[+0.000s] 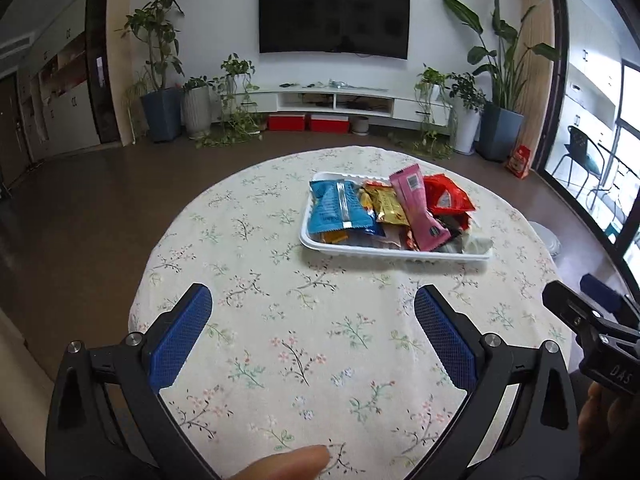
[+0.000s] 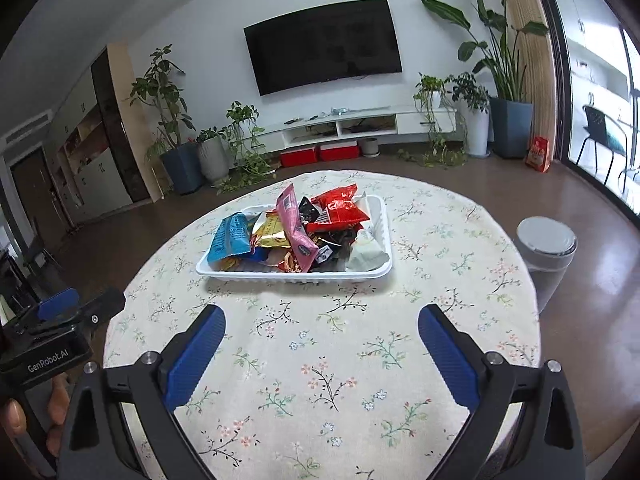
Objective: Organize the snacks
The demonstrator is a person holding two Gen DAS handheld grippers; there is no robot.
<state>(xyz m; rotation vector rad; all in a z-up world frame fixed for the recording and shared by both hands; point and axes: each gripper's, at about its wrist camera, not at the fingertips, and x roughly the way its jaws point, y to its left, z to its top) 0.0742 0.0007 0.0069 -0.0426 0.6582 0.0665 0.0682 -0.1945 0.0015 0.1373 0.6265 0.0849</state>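
Note:
A white tray (image 1: 384,251) (image 2: 292,274) sits on the far half of the round floral table. Piled in it are a blue packet (image 1: 338,210) (image 2: 230,240), a gold one (image 1: 386,206) (image 2: 272,234), a long pink one (image 1: 416,208) (image 2: 294,228), a red one (image 1: 446,196) (image 2: 338,208) and a pale one (image 2: 366,254). My left gripper (image 1: 313,294) hovers over the near cloth, open, with only tablecloth between its blue pads. My right gripper (image 2: 322,312) is likewise open and holds nothing, short of the tray.
A grey lidded bin (image 2: 546,252) stands on the floor just off the table's right edge. Each tool's black body shows at the other view's side edge (image 1: 592,320) (image 2: 60,320). A fingertip (image 1: 288,464) shows at the bottom. Plants and a TV unit line the far wall.

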